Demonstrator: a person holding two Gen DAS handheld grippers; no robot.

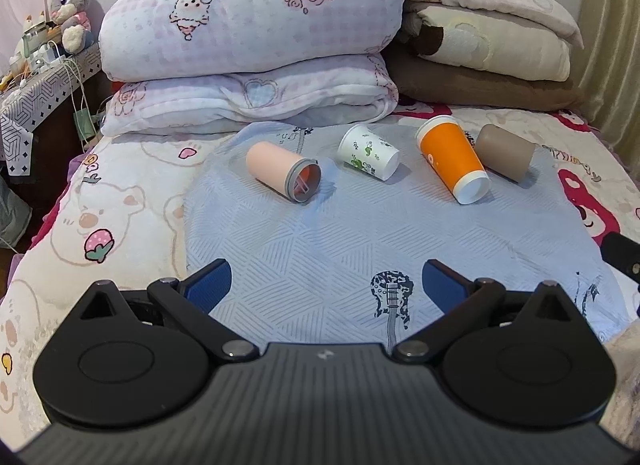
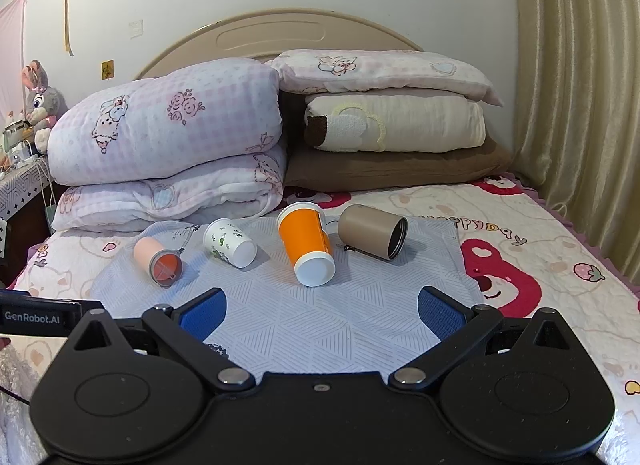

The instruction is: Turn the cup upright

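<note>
Several cups lie on their sides on a pale blue cloth on the bed: a pink cup, a white cup with green print, an orange cup and a brown cup. My left gripper is open and empty, well short of the cups. My right gripper is open and empty, in front of the orange cup. Part of the left gripper shows at the left edge of the right wrist view.
Folded pink-checked quilts and stacked pillows lie behind the cups against the headboard. A bedside table with a plush rabbit stands left. Curtains hang on the right.
</note>
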